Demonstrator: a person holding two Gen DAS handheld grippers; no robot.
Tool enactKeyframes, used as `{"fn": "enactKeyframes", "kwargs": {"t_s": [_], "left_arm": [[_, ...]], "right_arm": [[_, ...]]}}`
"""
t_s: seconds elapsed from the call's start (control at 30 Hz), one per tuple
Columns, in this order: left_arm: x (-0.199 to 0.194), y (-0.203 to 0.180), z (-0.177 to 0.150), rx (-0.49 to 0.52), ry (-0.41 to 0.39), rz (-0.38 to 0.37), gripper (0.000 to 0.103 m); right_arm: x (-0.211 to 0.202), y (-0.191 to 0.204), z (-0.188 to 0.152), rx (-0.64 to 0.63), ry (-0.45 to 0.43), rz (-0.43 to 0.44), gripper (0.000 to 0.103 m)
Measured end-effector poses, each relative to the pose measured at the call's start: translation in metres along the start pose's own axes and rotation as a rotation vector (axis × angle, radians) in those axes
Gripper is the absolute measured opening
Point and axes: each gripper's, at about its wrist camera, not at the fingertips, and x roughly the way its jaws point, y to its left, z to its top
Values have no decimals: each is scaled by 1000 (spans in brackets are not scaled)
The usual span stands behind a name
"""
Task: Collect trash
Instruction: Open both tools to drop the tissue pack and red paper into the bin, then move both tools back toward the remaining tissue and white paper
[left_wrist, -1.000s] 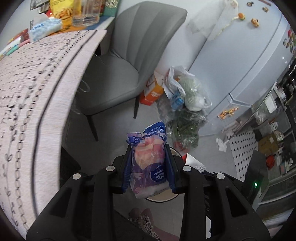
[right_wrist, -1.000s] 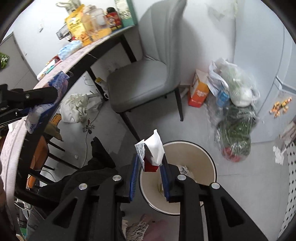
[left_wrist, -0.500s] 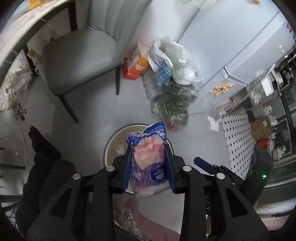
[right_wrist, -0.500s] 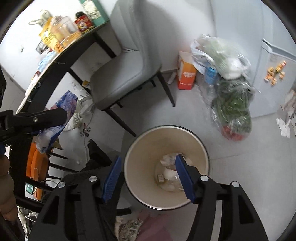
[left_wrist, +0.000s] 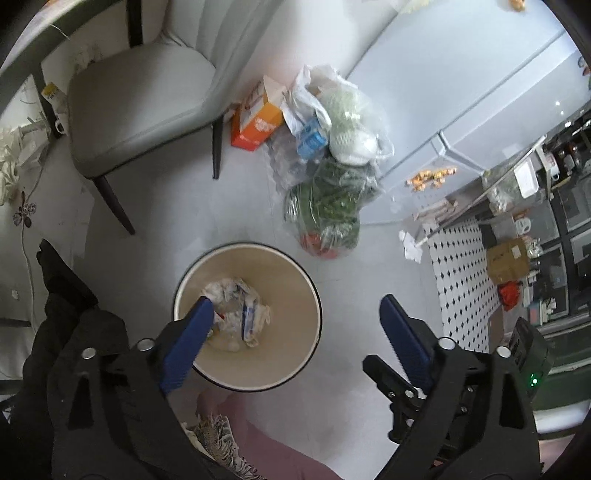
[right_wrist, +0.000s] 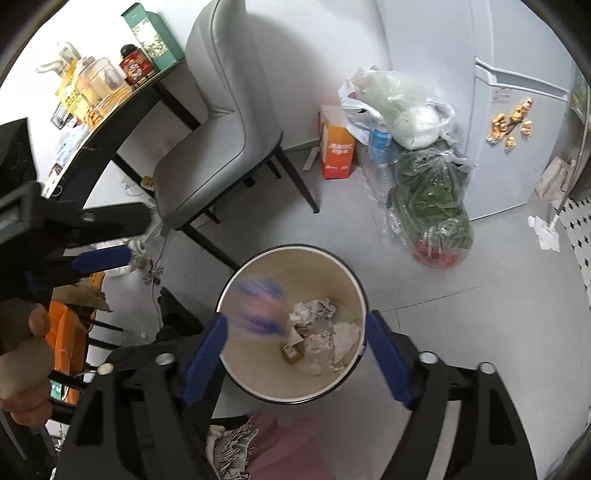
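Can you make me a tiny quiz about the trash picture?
1. True or false: the left gripper is open.
2. What lies in the bin? A crumpled paper, B shoes, C apples.
3. Fill in: the blurry blue packet is over the ____.

Key: 1 true. 2 A. 3 bin. The right gripper is open too. The chair stands beside the bin.

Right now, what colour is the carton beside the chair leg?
Orange and white carton; right wrist view shows it best.
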Motion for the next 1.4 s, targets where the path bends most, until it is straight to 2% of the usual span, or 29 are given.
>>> {"fn": "enactKeyframes", "kwargs": {"t_s": [0.13,0.37,0.6,0.77,0.87,1.1,1.4], "left_arm": [[-27,11,6,-18,-51,-4,95],[-86,23,14,-24,-171,1,95],[-147,40,13,-44,-317,48,97],[-192,56,10,-64,-413,75,97],[-219,68,4,-73,-485,149,97],[-271,109,-20,-146,-632,242,97],[-314,153,-63,-182,-727,260,97]], "right_arm": [[-14,14,7,-19,-52,-18,91],[-42,52,15,-59,-119,10,95],[-83,105,21,-127,-226,61,95],[-104,143,19,-177,-285,64,95],[-114,170,16,-214,-309,74,95],[-126,213,9,-285,-357,105,95],[-136,278,-8,-416,-383,163,95]]}}
